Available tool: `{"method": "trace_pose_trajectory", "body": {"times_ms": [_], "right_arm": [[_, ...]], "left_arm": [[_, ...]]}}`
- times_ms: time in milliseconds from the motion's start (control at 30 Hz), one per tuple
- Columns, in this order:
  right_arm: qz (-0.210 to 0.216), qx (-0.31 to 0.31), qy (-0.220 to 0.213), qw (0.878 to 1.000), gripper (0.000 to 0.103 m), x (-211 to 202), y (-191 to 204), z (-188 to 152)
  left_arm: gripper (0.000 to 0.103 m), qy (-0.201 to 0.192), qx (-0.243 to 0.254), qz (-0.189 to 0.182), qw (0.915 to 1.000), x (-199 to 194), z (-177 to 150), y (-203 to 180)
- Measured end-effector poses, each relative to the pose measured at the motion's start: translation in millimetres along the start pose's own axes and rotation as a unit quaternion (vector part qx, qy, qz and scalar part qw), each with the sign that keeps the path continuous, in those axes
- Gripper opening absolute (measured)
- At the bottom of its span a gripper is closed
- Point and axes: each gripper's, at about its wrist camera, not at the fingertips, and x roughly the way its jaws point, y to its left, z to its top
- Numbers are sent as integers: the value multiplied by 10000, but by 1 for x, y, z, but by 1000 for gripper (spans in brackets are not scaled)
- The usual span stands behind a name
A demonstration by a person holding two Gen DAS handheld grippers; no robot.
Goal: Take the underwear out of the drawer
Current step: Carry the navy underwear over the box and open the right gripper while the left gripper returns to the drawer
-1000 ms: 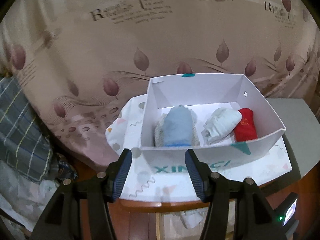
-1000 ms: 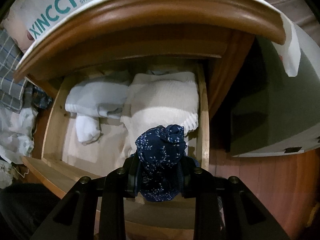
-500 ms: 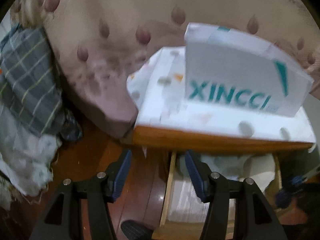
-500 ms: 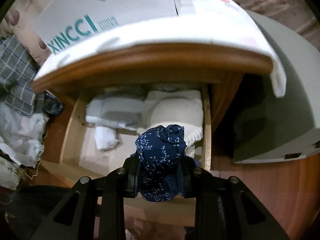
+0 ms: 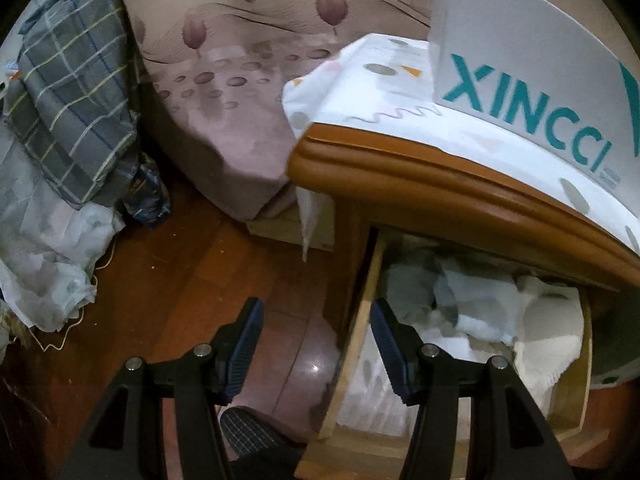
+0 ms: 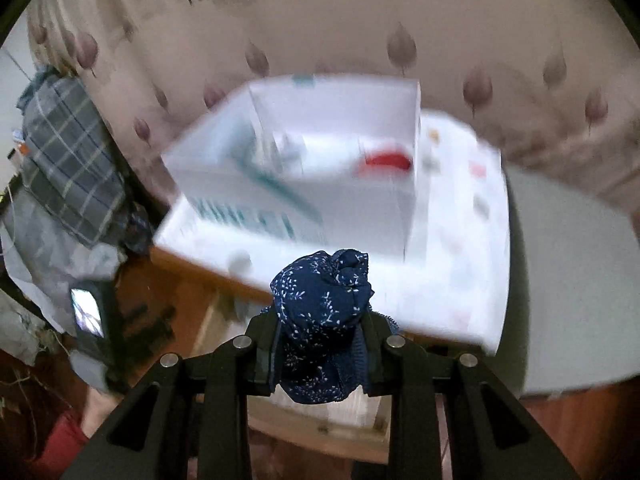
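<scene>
Nightstand top now below right gripper, jaws clamped on navy underwear; left gripper lowered beside drawer, jaws apart.

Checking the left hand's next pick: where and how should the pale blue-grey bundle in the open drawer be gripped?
Probably from above, at the raised crumpled middle of the pale blue-grey bundle. It lies loose in the open drawer, partly under the wooden nightstand top, so come in from the drawer's open front. The left gripper is open and empty; pinch across the bundle's narrower width.
</scene>
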Motion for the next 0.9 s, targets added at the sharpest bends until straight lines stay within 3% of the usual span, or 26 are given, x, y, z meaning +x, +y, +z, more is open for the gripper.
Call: {"method": "trace_pose_trajectory", "body": {"times_ms": [167,400,533,767,900], "right_arm": [[-160,-227,-404,9988,26,-20,16,66],[-391,-370,-359,9979,26,13,30,130],[-586,-412,-139,9973,27,48,31,141],[-841,-289,435,9951,29,118,19,136],[-869,-188,692,9936,37,143,14,128]], "left_arm": [[57,115,-247,-42,9996,5,0,12],[57,40,-57,43,10000,4,4,9],[57,255,-174,-86,9995,11,5,13],[57,265,-283,-108,9992,13,6,14],[57,313,-189,-106,9993,15,6,10]]}}
